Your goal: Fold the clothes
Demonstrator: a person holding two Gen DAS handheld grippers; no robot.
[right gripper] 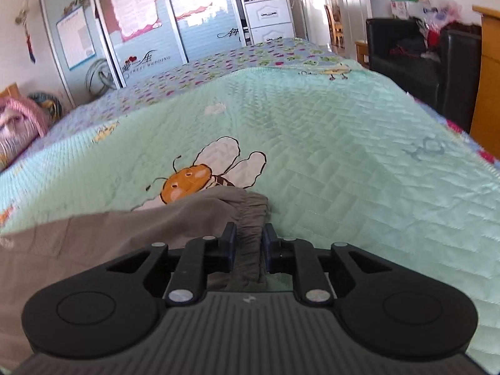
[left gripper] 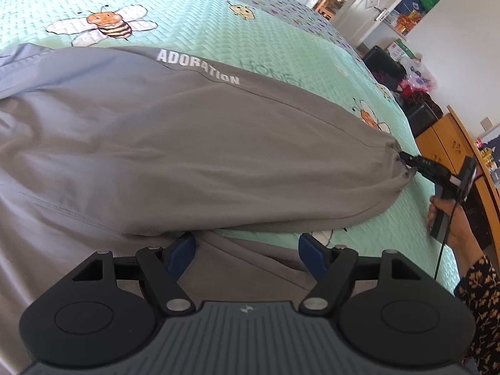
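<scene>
Grey trousers [left gripper: 175,143] with white "ADORATION" lettering lie across a mint bee-print bedspread [left gripper: 193,34]. My left gripper [left gripper: 247,253] hangs open over a lower layer of the grey cloth, its blue fingertips [left gripper: 182,250] wide apart with nothing between them. In the left wrist view, the right gripper [left gripper: 409,164] grips the gathered elastic cuff at the far right end of the leg, held by a person's hand [left gripper: 450,218]. In the right wrist view, my right gripper [right gripper: 249,243] is shut on that ruffled grey cuff [right gripper: 250,212], beside a printed bee [right gripper: 200,175].
The bed's right edge drops off to a black chair [right gripper: 415,62] and an orange wooden cabinet [left gripper: 450,147]. A white drawer unit [right gripper: 270,18] and sliding wardrobe doors [right gripper: 131,25] stand beyond the bed's far end. A pink bundle [right gripper: 18,125] lies at the left.
</scene>
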